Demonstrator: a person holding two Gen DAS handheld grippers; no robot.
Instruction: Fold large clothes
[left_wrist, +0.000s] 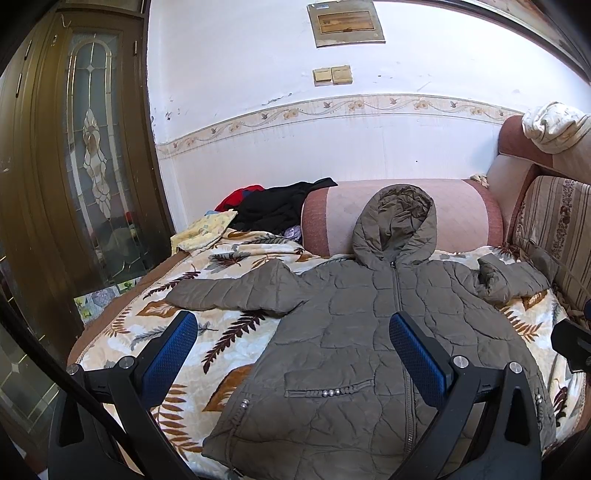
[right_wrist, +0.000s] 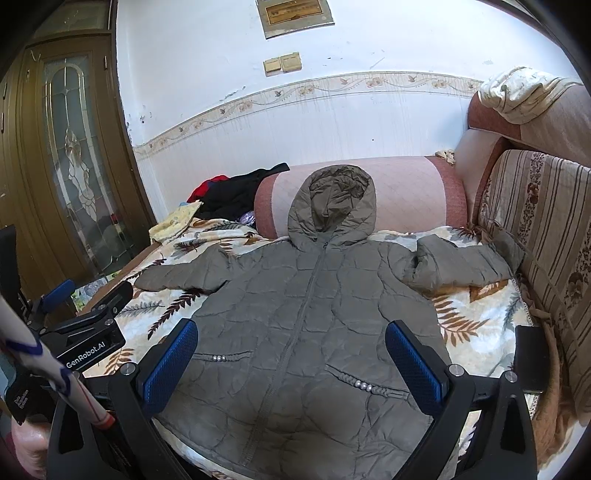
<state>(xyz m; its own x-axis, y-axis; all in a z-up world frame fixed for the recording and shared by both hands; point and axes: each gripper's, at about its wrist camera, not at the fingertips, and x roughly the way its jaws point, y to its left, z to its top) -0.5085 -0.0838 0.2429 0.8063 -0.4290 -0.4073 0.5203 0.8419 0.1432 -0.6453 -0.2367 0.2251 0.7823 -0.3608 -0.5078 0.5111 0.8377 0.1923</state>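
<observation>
Hovering: left gripper (left_wrist: 293, 345) and right gripper (right_wrist: 291, 354) both spread, empty | jacket (right_wrist: 306, 314) flat on bed (left_wrist: 177, 306), hood away, hem nearest | each sleeve lies on its gripper's own side

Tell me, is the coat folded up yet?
Not yet. The coat lies spread flat, front up and zipped, hood against the bolster. One sleeve lies straight out; the other is bunched.

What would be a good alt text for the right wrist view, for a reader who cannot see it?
A grey-green quilted hooded jacket lies flat and zipped, front up, on a leaf-patterned blanket, with its hood against a pink bolster. The right gripper is open above the jacket's lower part, its blue-padded fingers wide apart. The left gripper shows at the left edge.
</observation>
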